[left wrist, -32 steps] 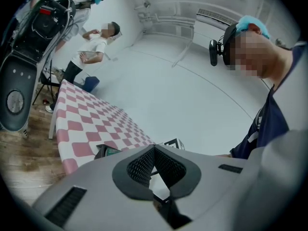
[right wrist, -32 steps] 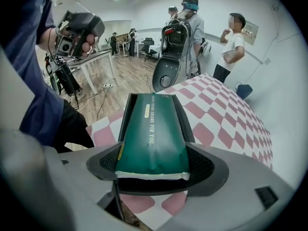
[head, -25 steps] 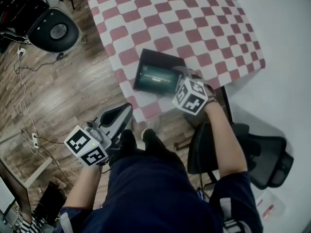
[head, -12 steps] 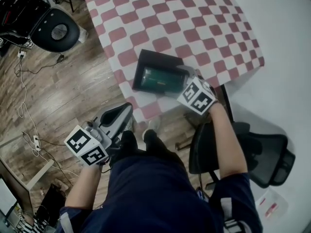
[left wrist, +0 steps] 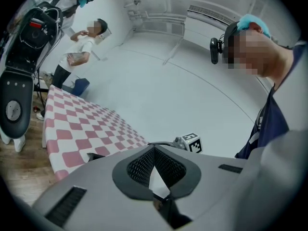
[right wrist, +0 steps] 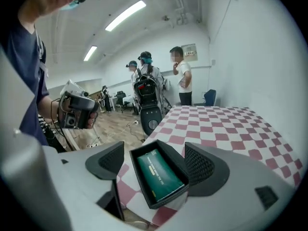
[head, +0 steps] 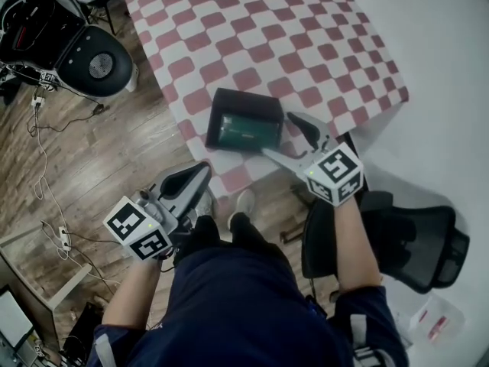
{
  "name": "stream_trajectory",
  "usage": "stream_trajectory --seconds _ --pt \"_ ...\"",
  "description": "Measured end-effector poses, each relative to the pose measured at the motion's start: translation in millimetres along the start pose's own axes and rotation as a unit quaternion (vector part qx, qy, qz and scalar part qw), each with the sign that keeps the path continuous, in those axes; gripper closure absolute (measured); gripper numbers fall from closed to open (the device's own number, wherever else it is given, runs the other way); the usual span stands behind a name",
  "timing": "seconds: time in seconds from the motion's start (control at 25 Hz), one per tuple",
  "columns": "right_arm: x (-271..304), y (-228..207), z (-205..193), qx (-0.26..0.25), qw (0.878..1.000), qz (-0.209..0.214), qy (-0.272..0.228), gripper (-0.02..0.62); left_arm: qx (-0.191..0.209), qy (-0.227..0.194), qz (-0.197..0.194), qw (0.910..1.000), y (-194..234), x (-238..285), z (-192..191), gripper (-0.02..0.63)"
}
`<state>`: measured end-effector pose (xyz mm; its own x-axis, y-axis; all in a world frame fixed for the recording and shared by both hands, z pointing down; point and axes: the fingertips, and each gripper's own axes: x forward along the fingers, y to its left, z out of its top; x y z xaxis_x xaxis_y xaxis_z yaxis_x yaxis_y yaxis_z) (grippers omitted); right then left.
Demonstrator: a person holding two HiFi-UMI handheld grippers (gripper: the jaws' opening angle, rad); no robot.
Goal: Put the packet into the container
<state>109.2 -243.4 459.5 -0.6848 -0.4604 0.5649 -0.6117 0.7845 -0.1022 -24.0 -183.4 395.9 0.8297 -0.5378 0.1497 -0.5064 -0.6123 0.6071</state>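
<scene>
A black container sits near the front edge of the checkered table, and a green packet lies flat inside it. My right gripper hovers just right of and nearer than the container, open and holding nothing. In the right gripper view the container with the packet lies between and beyond my spread right gripper. My left gripper hangs off the table over my lap, shut and empty. In the left gripper view its fingertips meet.
A black office chair stands at my right below the table's corner. Another black seat and loose cables lie on the wooden floor to the left. Several people stand far off beyond the table.
The right gripper, which was over the container with the packet, has drawn back toward me and opened. The packet now lies in the container. The left gripper has hardly moved.
</scene>
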Motion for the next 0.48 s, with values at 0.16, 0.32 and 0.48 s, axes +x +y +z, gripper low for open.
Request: stream_trajectory --seconds 0.16,0.32,0.48 --pt "-26 10 19 0.011 0.999 -0.01 -0.045 0.252 0.015 0.004 -0.012 0.9998 -13 3 8 0.581" --pt "-55 22 37 0.044 0.994 -0.017 -0.097 0.378 0.028 0.007 -0.023 0.9993 -24 5 13 0.581" --pt "-77 37 45 0.068 0.989 -0.017 -0.13 0.398 0.042 0.008 -0.034 0.9985 -34 3 19 0.581"
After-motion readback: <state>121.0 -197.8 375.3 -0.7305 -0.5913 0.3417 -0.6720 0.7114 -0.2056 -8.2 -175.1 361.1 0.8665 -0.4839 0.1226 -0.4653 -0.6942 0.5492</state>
